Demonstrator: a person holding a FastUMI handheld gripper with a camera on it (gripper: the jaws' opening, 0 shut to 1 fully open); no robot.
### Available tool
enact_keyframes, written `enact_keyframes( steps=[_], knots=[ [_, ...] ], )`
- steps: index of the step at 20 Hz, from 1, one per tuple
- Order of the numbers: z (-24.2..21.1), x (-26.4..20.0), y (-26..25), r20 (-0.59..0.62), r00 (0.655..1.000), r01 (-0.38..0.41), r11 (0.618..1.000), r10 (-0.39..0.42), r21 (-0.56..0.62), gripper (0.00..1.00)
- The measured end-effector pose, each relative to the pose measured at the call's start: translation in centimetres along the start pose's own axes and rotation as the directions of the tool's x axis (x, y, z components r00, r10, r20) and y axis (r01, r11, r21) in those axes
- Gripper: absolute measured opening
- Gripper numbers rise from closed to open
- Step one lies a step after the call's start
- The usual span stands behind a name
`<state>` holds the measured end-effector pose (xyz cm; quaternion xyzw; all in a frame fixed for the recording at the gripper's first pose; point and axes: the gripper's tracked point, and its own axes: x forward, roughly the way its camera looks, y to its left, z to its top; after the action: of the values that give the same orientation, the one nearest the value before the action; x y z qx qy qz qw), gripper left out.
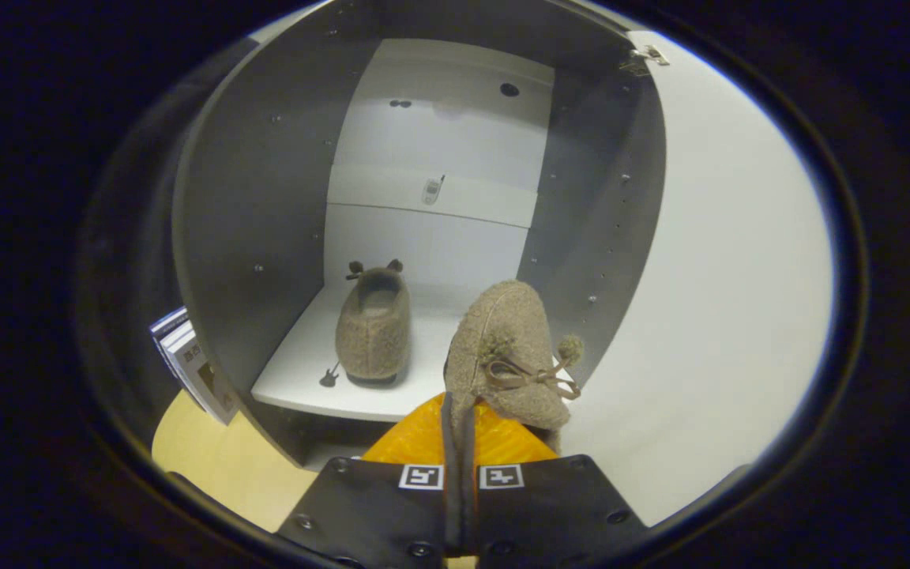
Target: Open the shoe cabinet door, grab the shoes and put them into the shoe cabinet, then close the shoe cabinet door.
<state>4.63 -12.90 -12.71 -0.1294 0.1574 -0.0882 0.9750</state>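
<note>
Grey-walled shoe cabinet (265,197) stands open, interior facing the onlooker; this is the landmark for all positions below. Its white door (723,261) is swung wide to the right of the opening, hinge (644,57) visible at the upper corner of the cabinet's right wall. Back panel is white, with a small pale object (432,190) resting on an upper ledge inside.

White bottom shelf (297,371) of the cabinet carries one fuzzy tan slipper (374,328), sitting flat toward the left half, with two small pom-poms at its far end. A tiny dark guitar-shaped trinket (329,376) lies on the shelf just left of that slipper.

Second slipper (506,356), same fuzzy tan, hangs at the cabinet's front edge, right of the first and apart from it, bow and pom-pom facing outward.

Hand-held gripper (459,427): fingers pressed together, pinching the second slipper's edge between them.

Outside the cabinet's left wall, a stack of booklets (190,359) leans against it above a pale yellow floor (218,466).
</note>
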Motion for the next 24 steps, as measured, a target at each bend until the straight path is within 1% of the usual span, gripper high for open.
enact_keyframes(
  steps=[5,10,12,17,24],
  knots=[
    [2.2,4.3,0.4,-0.026,0.999,-0.026,0.998,0.024,-0.057,0.03],
    [4.4,8.6,0.5,-0.037,0.997,-0.064,0.994,0.061,-0.089,0.03],
    [4.9,10.4,0.4,-0.040,0.997,-0.067,0.992,0.063,-0.104,0.03],
    [4.8,14.3,0.8,-0.092,0.992,-0.100,0.987,0.089,-0.122,0.03],
    [3.8,18.0,1.8,-0.122,0.984,-0.138,0.988,0.128,-0.074,0.03]
  ],
)
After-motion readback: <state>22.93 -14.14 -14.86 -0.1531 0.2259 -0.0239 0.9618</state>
